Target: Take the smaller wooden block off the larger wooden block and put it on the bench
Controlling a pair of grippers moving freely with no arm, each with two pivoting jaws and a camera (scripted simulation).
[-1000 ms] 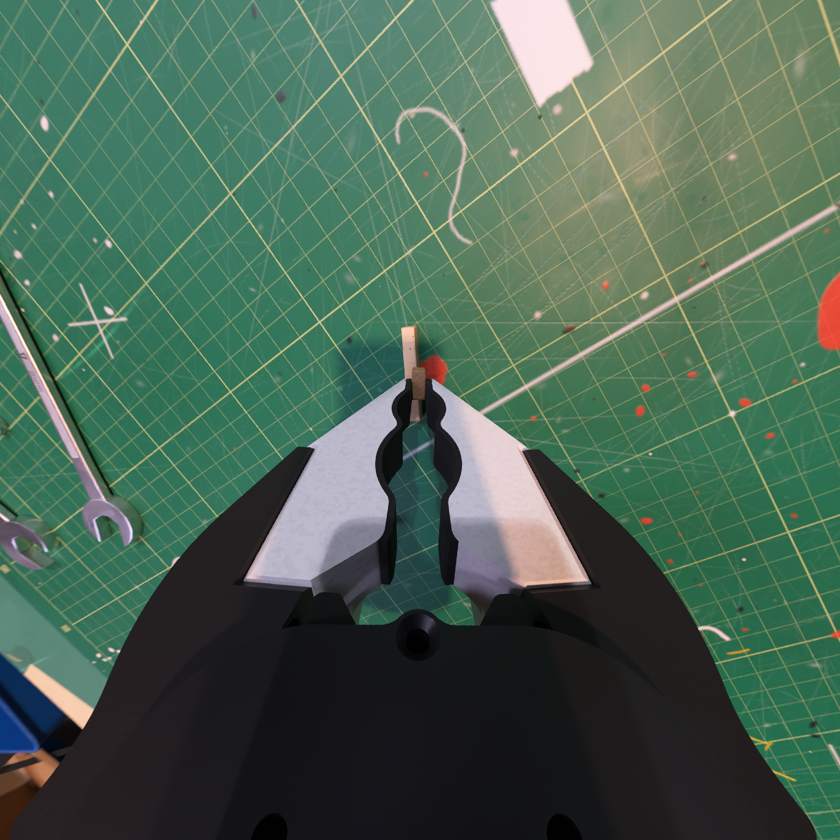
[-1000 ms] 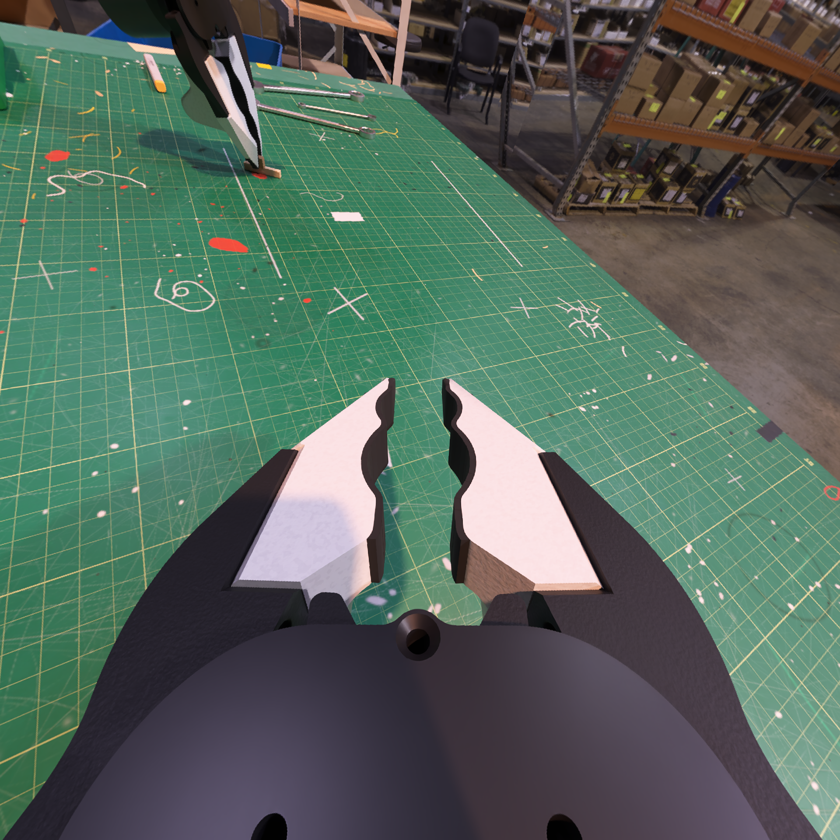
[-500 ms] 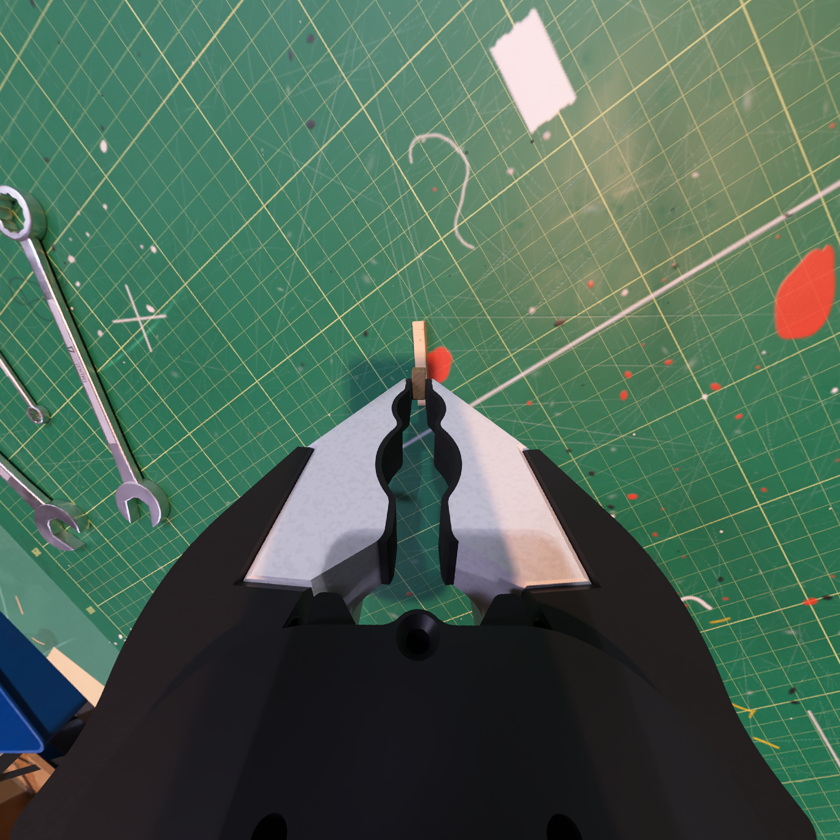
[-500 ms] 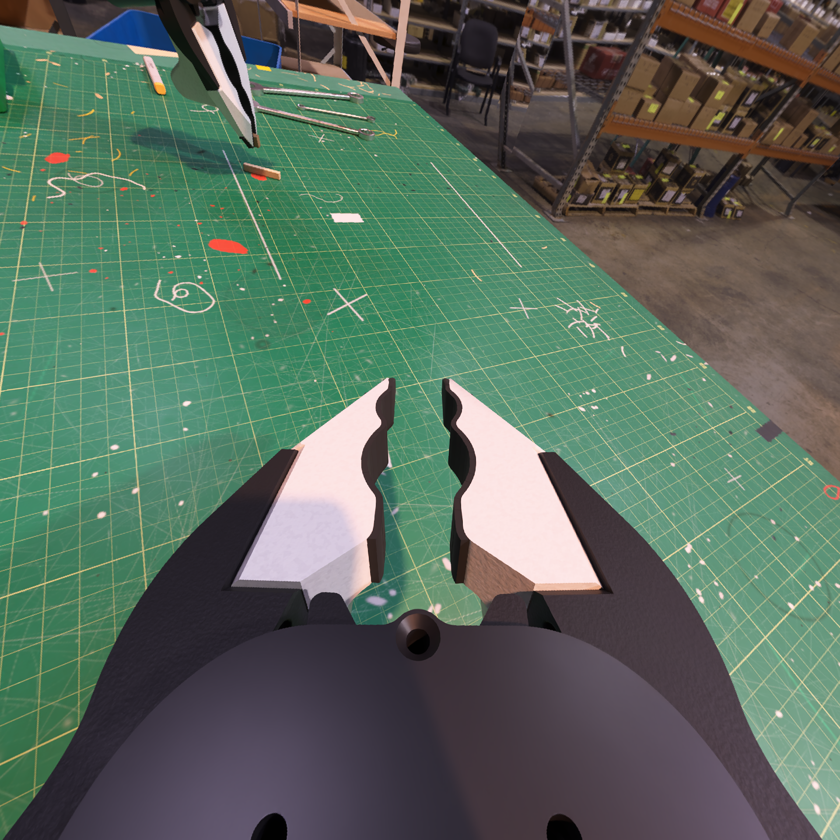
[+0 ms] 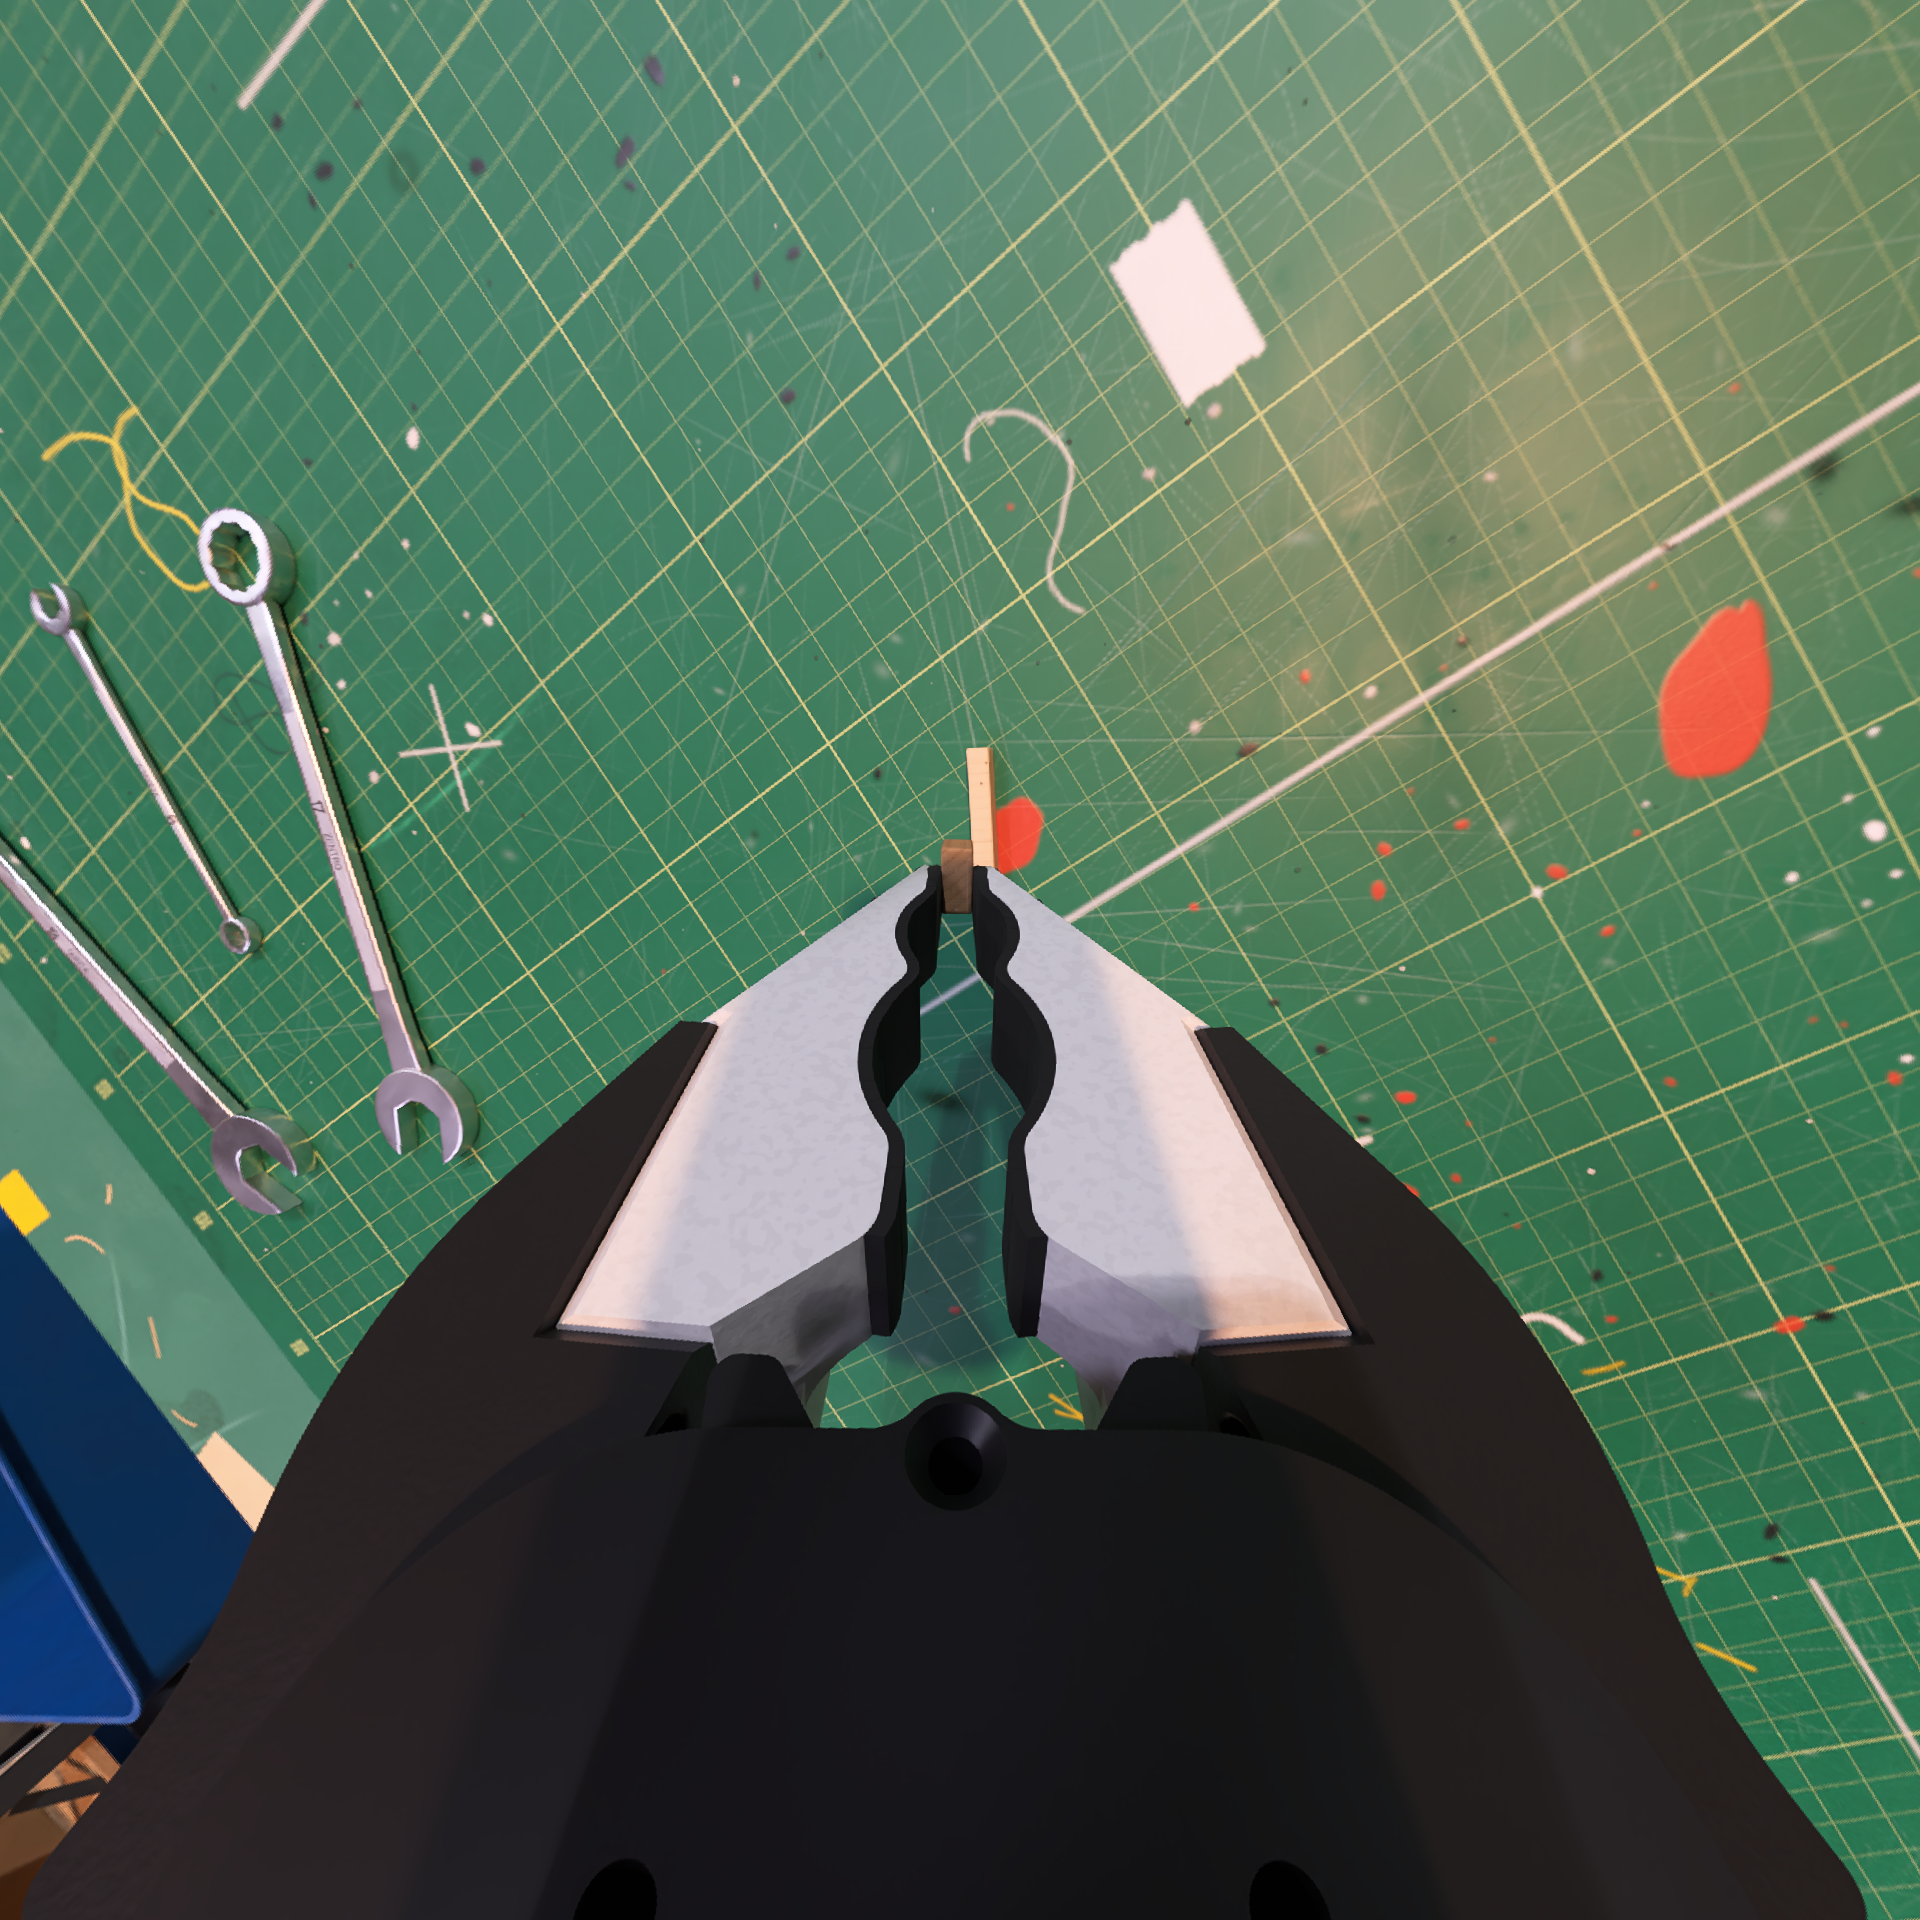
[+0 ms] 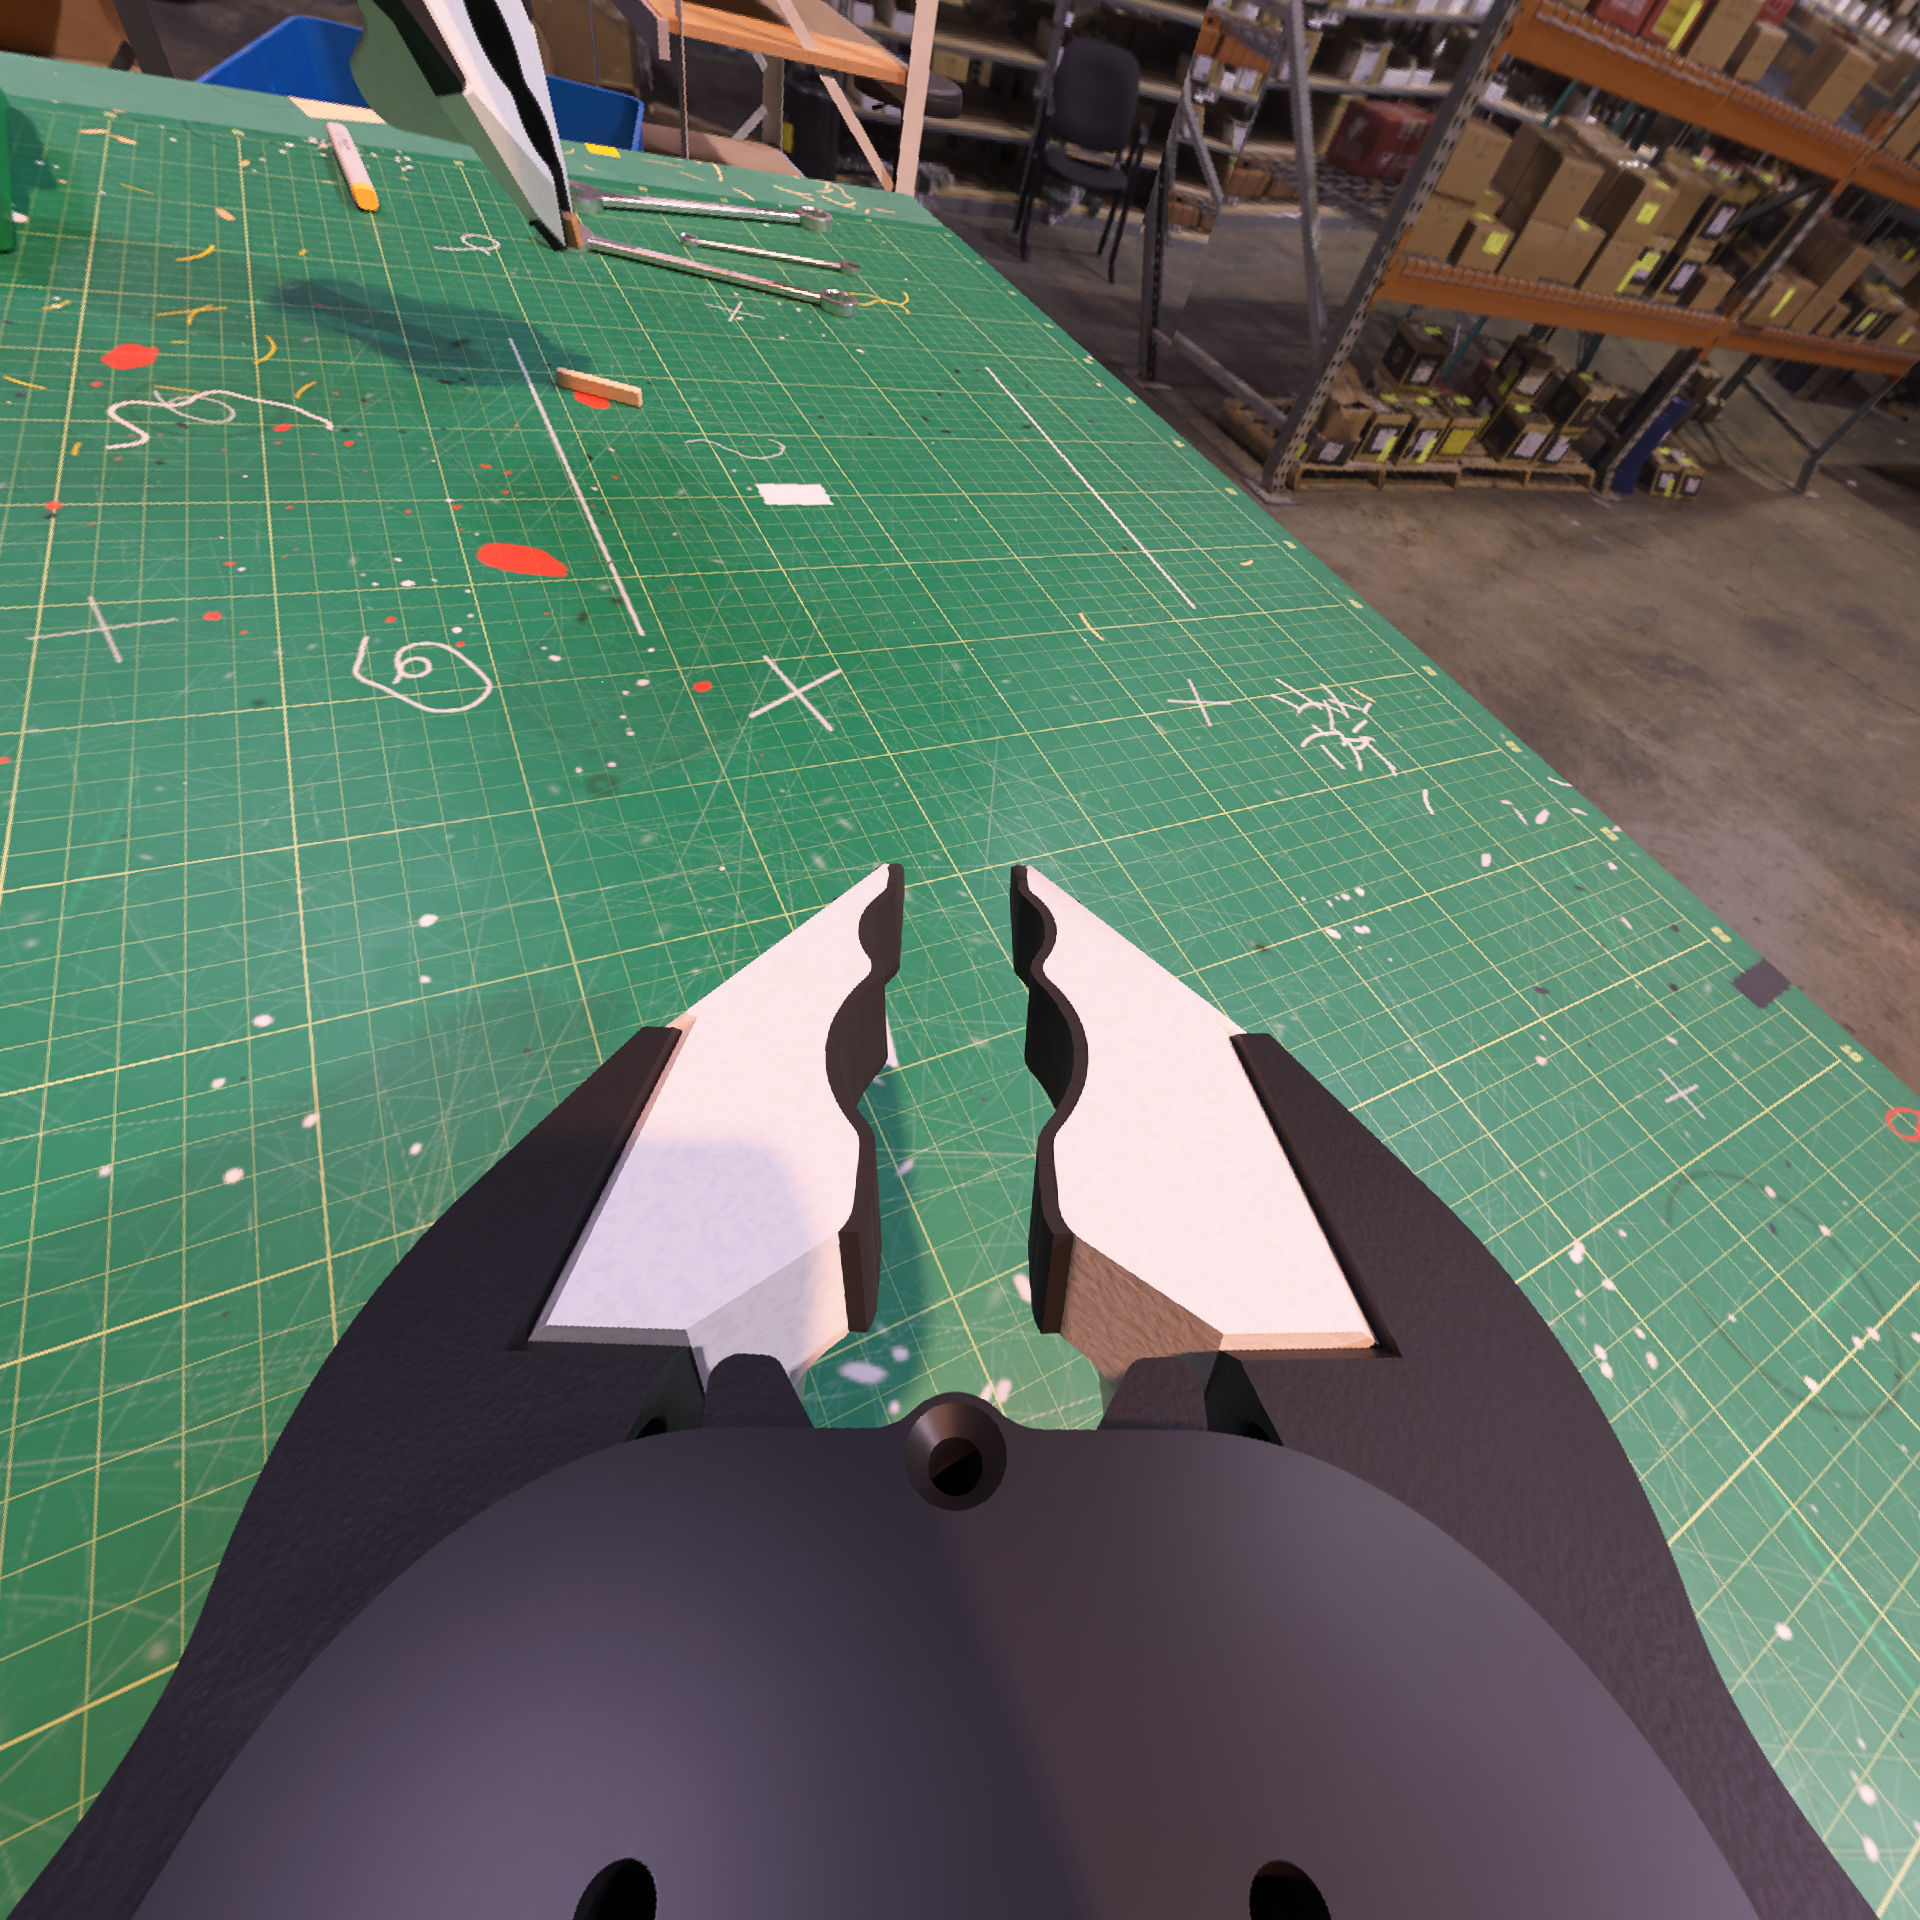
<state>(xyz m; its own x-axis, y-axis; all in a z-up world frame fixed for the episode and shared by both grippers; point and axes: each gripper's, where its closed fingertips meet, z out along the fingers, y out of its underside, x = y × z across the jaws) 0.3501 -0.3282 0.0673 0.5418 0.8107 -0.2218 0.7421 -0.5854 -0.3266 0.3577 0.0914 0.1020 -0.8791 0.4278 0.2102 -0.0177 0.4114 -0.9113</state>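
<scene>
My left gripper [image 5: 957, 883] is shut on the smaller wooden block [image 5: 956, 875], a small brown piece pinched at its fingertips, and holds it well above the bench. The larger wooden block [image 5: 980, 805], a pale flat strip, lies on the green mat straight below, beside a red paint spot. In the right wrist view the larger block [image 6: 600, 385] lies far off on the mat, and the left gripper [image 6: 566, 231] hangs above and behind it with the small block [image 6: 570, 229] at its tip. My right gripper [image 6: 956, 883] is open and empty, low over the near part of the mat.
Three wrenches [image 5: 322, 821] lie on the mat to the left, also in the right wrist view [image 6: 717, 272]. A blue bin [image 5: 62, 1475] stands at the bench edge. A white tape patch [image 5: 1188, 301] and paint marks dot the mat. The bench edge [image 6: 1351, 603] drops to a warehouse floor on the right.
My left gripper has risen with the smaller block, lifting it off the larger block, which stays on the mat. More wrenches have come into view. The right gripper has not moved.
</scene>
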